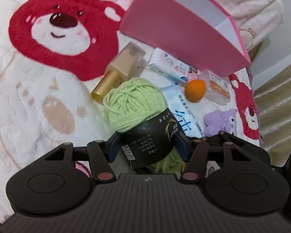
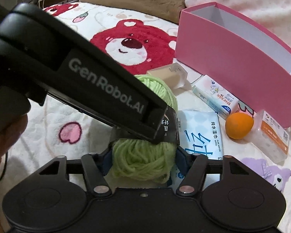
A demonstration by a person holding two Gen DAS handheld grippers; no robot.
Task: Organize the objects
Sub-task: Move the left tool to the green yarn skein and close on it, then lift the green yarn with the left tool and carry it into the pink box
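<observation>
A green yarn ball with a black paper label is held by both grippers. My left gripper is shut on its labelled middle. My right gripper is shut on the yarn's near end, with the left gripper's black body crossing above it. An open pink box stands beyond, also in the right wrist view. In front of it lie a foundation bottle, tissue packs, a wet-wipes pack, an orange sponge and a clear box.
Everything rests on a plush blanket with red bear prints. A purple plush toy lies at the right, also in the right wrist view. The blanket's right edge drops off beside a beige curtain.
</observation>
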